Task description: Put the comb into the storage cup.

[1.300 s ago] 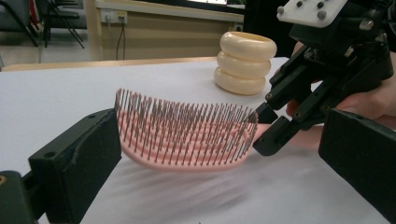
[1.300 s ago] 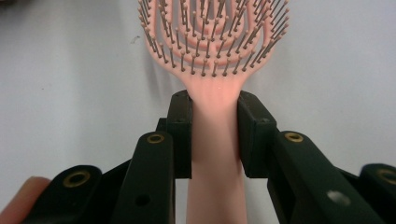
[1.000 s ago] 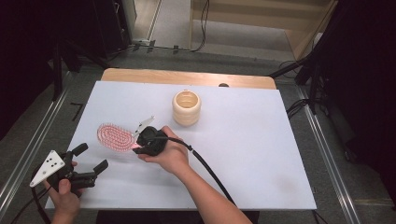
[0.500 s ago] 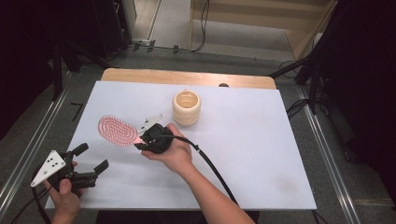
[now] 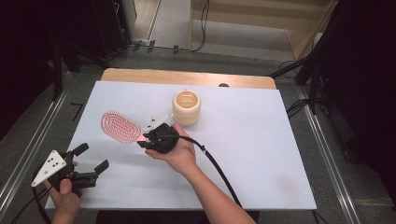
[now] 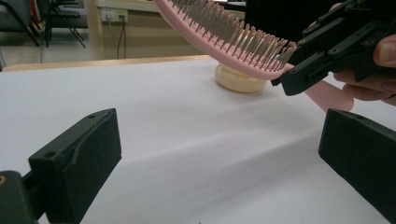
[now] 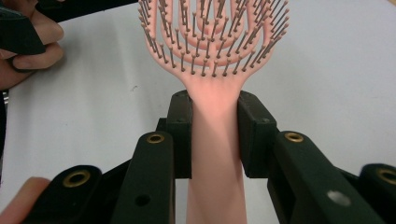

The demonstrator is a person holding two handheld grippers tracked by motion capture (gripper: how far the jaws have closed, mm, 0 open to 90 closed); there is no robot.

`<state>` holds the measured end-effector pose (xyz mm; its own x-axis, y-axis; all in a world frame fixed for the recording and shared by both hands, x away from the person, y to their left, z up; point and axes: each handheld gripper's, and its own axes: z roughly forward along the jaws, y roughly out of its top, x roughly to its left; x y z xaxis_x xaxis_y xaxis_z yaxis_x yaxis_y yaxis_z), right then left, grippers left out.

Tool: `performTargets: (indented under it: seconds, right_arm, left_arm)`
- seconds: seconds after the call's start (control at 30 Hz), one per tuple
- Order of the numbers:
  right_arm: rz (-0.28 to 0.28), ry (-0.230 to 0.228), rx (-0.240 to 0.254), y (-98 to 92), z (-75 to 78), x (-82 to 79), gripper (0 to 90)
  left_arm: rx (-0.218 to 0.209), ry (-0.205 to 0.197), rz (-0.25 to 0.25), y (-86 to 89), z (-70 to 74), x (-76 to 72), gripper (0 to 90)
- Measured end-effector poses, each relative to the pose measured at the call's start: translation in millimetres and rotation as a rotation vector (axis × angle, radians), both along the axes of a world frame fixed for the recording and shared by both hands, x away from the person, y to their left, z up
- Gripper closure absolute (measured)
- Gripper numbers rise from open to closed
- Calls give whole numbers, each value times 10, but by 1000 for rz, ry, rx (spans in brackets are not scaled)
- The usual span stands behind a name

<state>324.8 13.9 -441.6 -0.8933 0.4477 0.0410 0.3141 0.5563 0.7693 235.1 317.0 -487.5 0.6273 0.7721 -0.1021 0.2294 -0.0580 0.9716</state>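
The right gripper [image 7: 215,135] pinches the handle of a pink plastic vented hairbrush [image 7: 212,56], its head cut off at the frame top. The left gripper [image 5: 91,161] stands spread, empty. The cream ribbed jar [image 6: 238,79] sits half hidden behind the brush.

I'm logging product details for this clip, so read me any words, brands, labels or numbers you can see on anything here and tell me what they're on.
None: no readable text in any view.
Pink plastic hairbrush with open vented head: no brand or lettering on handle or head.
Cream ribbed round cup: plain, no label.
White table sheet: blank.
Grey three-cornered plate on the left gripper: dark dots, no characters.
Wall outlets in the left gripper view: too small and blurred to tell.
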Motion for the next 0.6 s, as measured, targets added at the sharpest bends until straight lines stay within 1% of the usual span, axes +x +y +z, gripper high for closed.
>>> performTargets:
  seconds: [0.2, 0.23, 0.3, 0.33, 0.5, 0.6]
  right_arm:
    - [-20, -4, 25, -88, 28, -19, 676]
    - [-16, -11, 28, -102, 32, -17, 676]
    - [-21, -8, 37, -131, 39, -21, 676]
    - [-21, 1, 42, -146, 43, -23, 676]
    - [-27, -9, 47, -213, 52, -41, 675]
    - [-35, -11, 55, -253, 55, -53, 675]
  left_arm:
    - [3, 0, 3, -11, 0, -3, 0]
    - [3, -1, 3, -13, 0, -3, 0]
    - [4, -2, 3, -16, -1, -2, 0]
    - [4, -2, 3, -17, -1, -2, 0]
    - [17, -1, 4, -21, 0, -4, 0]
    - [17, -1, 6, -22, 0, -4, 0]
